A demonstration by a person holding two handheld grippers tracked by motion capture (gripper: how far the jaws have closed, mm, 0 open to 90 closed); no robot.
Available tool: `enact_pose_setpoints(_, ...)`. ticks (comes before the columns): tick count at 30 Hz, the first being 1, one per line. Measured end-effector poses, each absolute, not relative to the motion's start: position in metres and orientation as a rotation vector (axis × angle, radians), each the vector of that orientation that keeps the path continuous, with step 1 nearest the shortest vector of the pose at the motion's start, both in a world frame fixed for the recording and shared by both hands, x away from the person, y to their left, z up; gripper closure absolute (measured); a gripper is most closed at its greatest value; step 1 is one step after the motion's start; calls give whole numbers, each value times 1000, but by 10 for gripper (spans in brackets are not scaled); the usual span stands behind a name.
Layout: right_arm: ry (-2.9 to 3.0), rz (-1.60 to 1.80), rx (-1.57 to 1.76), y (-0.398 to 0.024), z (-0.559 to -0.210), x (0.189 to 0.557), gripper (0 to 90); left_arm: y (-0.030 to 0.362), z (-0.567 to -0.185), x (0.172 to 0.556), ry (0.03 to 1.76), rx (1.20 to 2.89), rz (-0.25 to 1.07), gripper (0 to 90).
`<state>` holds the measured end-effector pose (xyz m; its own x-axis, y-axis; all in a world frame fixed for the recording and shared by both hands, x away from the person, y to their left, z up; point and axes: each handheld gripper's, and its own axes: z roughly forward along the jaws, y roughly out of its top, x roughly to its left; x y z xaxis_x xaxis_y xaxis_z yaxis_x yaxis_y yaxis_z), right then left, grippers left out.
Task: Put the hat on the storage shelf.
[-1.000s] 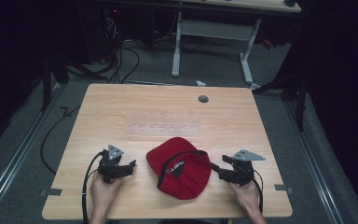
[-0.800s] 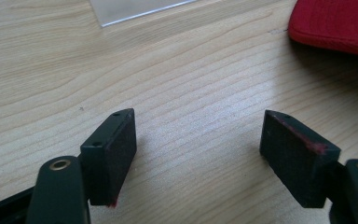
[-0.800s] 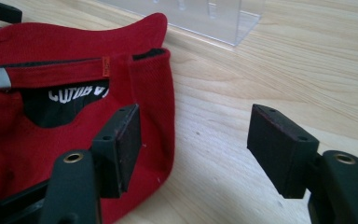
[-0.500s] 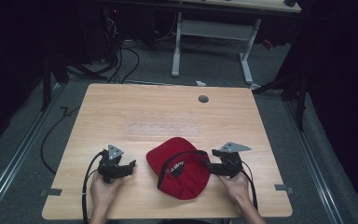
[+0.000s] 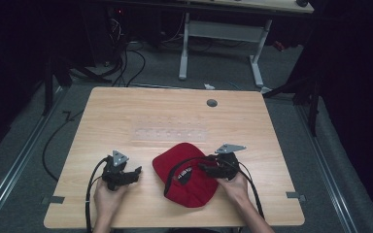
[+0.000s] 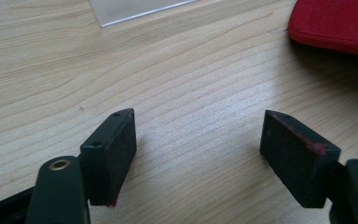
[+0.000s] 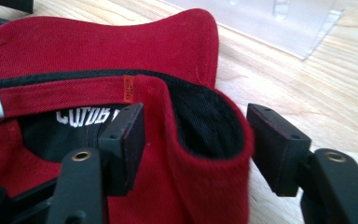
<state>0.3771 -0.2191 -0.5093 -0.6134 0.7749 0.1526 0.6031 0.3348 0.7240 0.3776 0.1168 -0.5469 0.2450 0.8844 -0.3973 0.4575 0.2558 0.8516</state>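
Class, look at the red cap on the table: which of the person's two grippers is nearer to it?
Right. The right gripper has its open jaws around a fold of the red cap; the left gripper sits apart on bare table, open beside it.

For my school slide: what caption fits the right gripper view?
Open right gripper straddling the folded back edge of a red fabric cap on a wooden table.

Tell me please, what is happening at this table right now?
A person sits at a wooden table with a tool in each hand. The right tool is at a red cap lying near the front edge; its jaws stand open around a fold of the cap's rim, not yet closed on it. The left tool rests open over bare wood, to the left of the cap. A clear plastic tray lies just beyond the cap, untouched.
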Motion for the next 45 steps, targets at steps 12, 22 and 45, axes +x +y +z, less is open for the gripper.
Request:
enact_pose_setpoints(12, 2408, 1208, 1245, -215, -521, 385, 572, 117, -547, 378, 1383, 1372, 472, 272)
enact_pose_setpoints(22, 2442, 1299, 1208, -220, -519, 386, 754, 117, -547, 378, 1383, 1373, 471, 272)
enact_pose_setpoints(45, 2399, 1370, 1259, -231, -496, 373, 817, 116, -547, 376, 1385, 1373, 482, 273)
